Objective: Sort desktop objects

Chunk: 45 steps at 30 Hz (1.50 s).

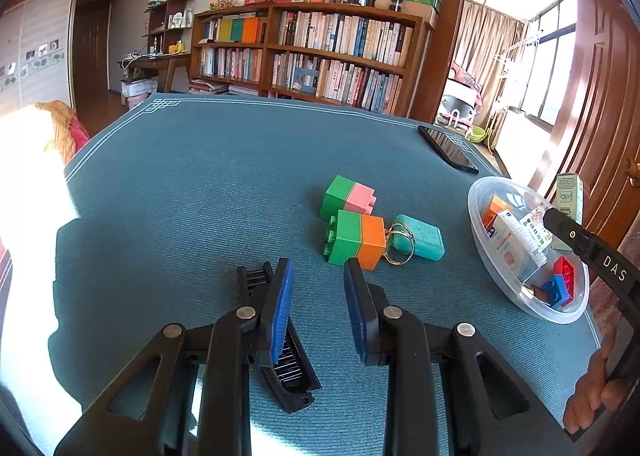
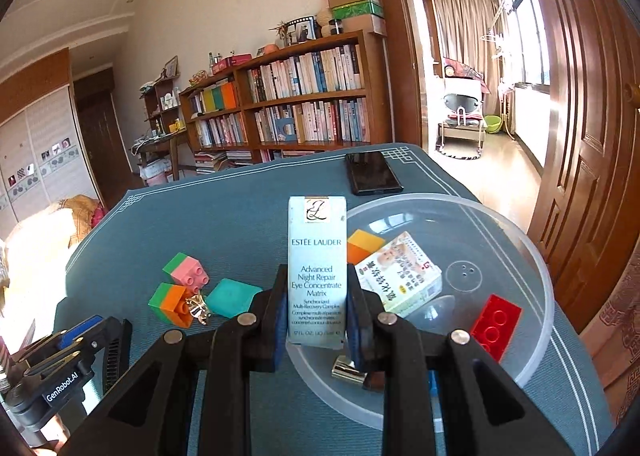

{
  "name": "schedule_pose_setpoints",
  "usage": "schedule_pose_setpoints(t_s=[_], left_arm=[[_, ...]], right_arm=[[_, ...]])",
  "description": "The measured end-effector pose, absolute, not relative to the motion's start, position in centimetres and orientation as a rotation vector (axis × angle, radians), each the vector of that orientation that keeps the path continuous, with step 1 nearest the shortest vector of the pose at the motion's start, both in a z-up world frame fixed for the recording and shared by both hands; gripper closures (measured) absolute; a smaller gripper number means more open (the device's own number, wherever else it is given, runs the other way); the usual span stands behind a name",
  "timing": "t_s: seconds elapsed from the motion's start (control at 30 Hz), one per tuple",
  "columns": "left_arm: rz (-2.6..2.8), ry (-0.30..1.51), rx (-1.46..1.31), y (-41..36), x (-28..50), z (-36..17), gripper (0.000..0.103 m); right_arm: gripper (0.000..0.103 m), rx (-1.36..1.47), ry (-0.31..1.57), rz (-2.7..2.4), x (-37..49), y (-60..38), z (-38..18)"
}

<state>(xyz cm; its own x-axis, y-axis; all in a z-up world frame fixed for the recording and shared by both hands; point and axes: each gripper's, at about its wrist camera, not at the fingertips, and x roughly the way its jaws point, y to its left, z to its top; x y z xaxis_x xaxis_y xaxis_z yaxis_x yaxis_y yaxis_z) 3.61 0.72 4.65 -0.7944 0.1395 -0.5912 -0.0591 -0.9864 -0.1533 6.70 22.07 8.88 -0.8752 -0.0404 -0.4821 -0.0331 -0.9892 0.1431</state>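
1. Clear plastic bowl [image 2: 532,252], the landmark, sits on the blue mat [image 2: 248,191].
2. Right gripper [image 2: 318,320]: pads clamped on the pale Estée Lauder box [image 2: 317,272], upright above the bowl's near rim.
3. Left gripper [image 1: 316,308]: at its narrowest (nothing between the pads), left of the bowl.
4. Block pairs [image 1: 352,215] and teal tag [image 1: 424,236] lie left of the bowl.

Pale blue cosmetics box [image 2: 316,272] – upright, over clear bowl [image 2: 536,256].
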Motion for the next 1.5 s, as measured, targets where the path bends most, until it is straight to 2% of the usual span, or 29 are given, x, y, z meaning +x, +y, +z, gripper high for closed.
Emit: schedule_pose_setpoints(t_s=[0.37, 0.77, 1.07, 1.13, 1.5], left_arm=[[2.873, -0.151, -0.964, 1.4, 3.5, 4.2, 0.074], [2.822, -0.166, -0.974, 2.1, 3.4, 3.9, 0.074], [2.796, -0.180, -0.936, 3.2, 3.4, 5.4, 0.074], [2.790, -0.168, -0.930, 3.6, 3.4, 5.9, 0.074], [2.716, -0.096, -0.820, 8.9, 3.1, 9.6, 0.074]], right_arm=[[0.075, 0.872, -0.381, -3.151, 6.1, 26.7, 8.1], [0.066, 0.719, -0.302, -3.291, 8.2, 26.5, 8.7], [0.048, 0.602, -0.292, -3.379, 9.5, 26.7, 9.7], [0.041, 0.590, -0.300, -3.385, 9.6, 26.7, 9.9], [0.033, 0.516, -0.427, -3.473, 11.1, 28.2, 10.5]])
